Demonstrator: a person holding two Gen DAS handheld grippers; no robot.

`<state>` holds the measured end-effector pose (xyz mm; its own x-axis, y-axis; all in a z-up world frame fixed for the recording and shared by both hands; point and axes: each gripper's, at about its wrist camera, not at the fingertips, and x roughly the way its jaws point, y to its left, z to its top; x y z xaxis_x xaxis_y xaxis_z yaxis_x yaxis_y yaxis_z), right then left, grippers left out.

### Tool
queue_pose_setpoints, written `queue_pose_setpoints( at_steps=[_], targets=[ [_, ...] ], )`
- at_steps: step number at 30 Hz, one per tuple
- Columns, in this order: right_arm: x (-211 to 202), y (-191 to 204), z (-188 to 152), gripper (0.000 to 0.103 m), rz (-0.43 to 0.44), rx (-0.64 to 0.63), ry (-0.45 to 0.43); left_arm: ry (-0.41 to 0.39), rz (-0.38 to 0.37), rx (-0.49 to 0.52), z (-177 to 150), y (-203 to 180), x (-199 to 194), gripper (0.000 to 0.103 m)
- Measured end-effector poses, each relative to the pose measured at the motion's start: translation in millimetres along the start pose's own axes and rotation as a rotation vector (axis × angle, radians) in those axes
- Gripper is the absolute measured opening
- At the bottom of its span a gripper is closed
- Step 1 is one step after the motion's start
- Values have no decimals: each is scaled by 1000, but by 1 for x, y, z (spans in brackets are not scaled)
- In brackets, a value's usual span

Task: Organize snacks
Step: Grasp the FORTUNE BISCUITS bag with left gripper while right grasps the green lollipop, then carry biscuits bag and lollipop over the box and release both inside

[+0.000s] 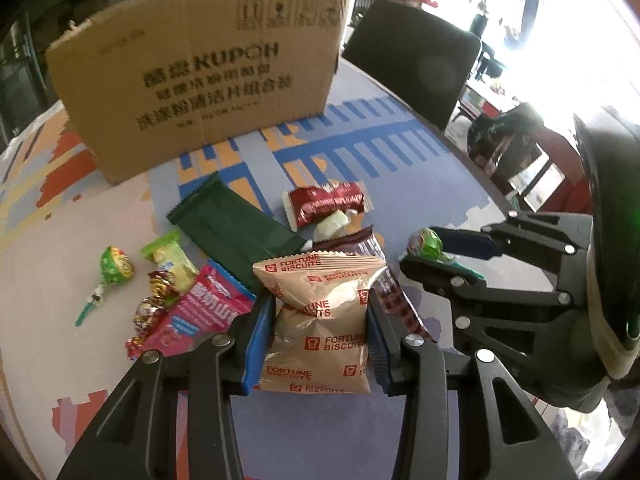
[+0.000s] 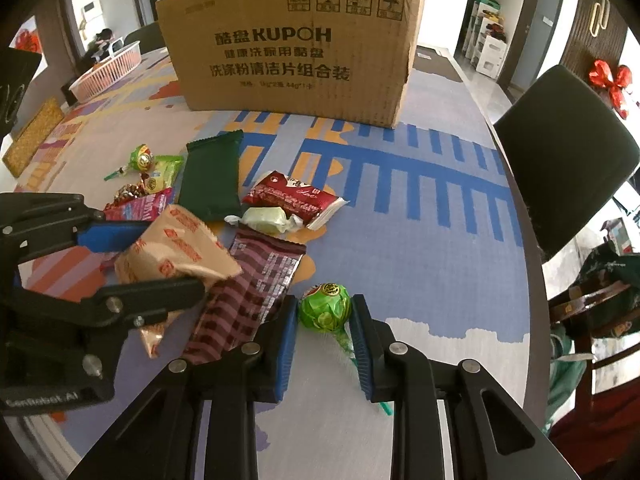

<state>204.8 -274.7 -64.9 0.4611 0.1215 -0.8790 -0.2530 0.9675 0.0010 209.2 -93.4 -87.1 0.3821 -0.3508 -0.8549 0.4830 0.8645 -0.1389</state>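
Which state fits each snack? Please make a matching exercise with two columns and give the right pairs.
Things:
1. biscuit bag
2. lollipop near the chair side
3. dark green packet
4. cardboard box

States:
a. stands upright at the back
b. between the right tool's pads
c. between the left tool's pads
d. lies flat, untouched

Pairs: 1-c, 2-b, 3-d, 4-a

Box (image 2: 296, 52) top cut off; purple bar (image 2: 256, 280) partly hidden.
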Motion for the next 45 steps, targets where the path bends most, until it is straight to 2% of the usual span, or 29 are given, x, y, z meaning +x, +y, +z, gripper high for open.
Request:
queue_pose_setpoints(
  at_steps=[7, 20, 36, 45],
  targets=[
    [-26, 3, 5, 27, -6, -3, -58, -77, 47, -18, 3, 1, -26, 43],
    [-84, 16, 31, 27, -12, 8, -239, -230, 101, -62, 19, 11, -80, 43],
    [-117, 30, 87, 27, -4, 23, -394, -373, 185, -91, 64, 41, -118, 43],
    [-127, 26, 126, 27, -18, 31, -457, -421, 229, -81, 98, 56, -129, 43]
  ],
)
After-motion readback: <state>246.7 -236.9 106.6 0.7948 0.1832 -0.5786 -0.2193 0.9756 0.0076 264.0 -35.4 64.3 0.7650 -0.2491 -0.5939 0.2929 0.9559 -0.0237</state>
